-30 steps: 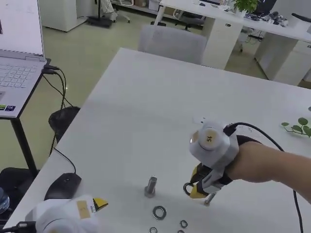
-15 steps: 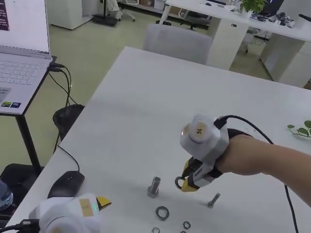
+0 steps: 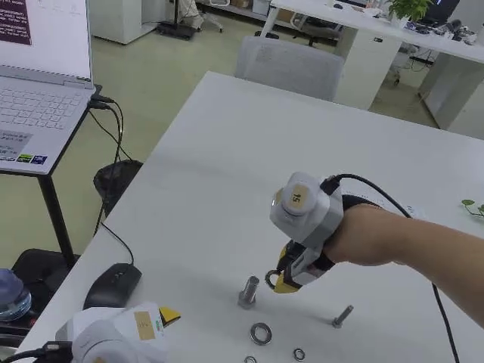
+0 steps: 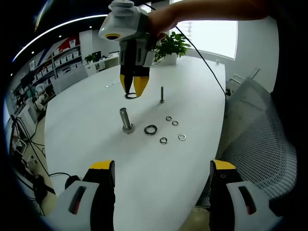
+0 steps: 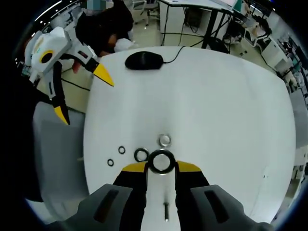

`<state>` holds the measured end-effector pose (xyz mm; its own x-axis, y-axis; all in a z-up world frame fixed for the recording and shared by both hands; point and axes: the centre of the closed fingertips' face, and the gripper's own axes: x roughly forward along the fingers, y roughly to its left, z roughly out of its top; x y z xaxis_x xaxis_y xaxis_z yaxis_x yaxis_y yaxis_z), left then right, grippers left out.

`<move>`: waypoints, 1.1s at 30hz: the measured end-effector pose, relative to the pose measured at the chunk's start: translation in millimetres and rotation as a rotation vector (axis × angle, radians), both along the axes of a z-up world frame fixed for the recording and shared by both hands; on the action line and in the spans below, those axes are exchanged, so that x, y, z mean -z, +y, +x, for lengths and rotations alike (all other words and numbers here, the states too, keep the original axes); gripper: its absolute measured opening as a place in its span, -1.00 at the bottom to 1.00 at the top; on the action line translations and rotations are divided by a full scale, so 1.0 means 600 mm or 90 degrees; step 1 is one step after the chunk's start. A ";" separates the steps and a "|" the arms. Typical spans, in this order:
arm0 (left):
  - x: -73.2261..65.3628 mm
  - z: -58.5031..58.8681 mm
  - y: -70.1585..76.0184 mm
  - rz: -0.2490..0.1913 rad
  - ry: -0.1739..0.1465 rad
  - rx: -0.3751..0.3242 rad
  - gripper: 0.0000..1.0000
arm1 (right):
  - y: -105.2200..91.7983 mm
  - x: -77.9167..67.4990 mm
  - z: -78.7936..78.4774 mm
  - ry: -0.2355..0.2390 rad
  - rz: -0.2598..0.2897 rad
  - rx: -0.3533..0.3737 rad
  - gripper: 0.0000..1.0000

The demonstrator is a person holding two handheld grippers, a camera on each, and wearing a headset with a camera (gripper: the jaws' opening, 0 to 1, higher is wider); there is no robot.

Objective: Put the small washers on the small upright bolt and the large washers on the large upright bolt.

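Head view: a white table (image 3: 227, 174) carries all the parts. The right gripper (image 3: 281, 281) points down at it, its jaws closed onto the rim of a large washer (image 3: 271, 280), a plain steel ring clear of the surface. The left gripper (image 4: 161, 168) has its jaws spread wide with nothing between them. It sits low, well apart from the work.

The large bolt (image 3: 248, 291) is grey steel. It stands on its hex head just beside the right gripper's tips, shank up, long axis vertical. The small bolt (image 4: 161, 94) is thin and also upright, near the same gripper on its other side.

A loose washer (image 4: 150, 129), large and flat on the table, lies just beside the large bolt, between the two grippers. The left gripper view counts four small washers (image 4: 169, 118), all flat and scattered beyond that ring.

The left gripper view shows the held ring nearly level, hole axis vertical, above and beside the large bolt's top. The right gripper view shows it face-on as a full circle between the yellow tips, with the bolt end-on as a small disc just ahead.
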<state>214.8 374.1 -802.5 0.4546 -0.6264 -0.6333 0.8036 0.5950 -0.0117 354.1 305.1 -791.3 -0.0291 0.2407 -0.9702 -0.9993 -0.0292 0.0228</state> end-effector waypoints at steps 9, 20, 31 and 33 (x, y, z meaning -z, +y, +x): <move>0.005 0.001 -0.001 0.001 0.004 -0.002 0.60 | 0.021 0.009 0.006 0.002 -0.002 -0.003 -0.57; 0.003 0.000 -0.006 -0.003 0.009 -0.002 0.57 | 0.040 0.028 0.004 0.002 -0.014 -0.026 -0.57; 0.007 -0.006 -0.004 0.002 0.012 0.001 0.54 | 0.043 0.045 0.008 0.005 -0.027 -0.027 -0.57; 0.006 -0.007 -0.005 0.000 0.011 0.001 0.52 | 0.044 0.049 0.008 0.006 -0.028 -0.025 -0.57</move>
<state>210.7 371.2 -806.1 0.4427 -0.6271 -0.6409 0.8041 0.5939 -0.0258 359.0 331.5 -820.9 -0.0476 0.1959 -0.9795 -0.9971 -0.0669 0.0350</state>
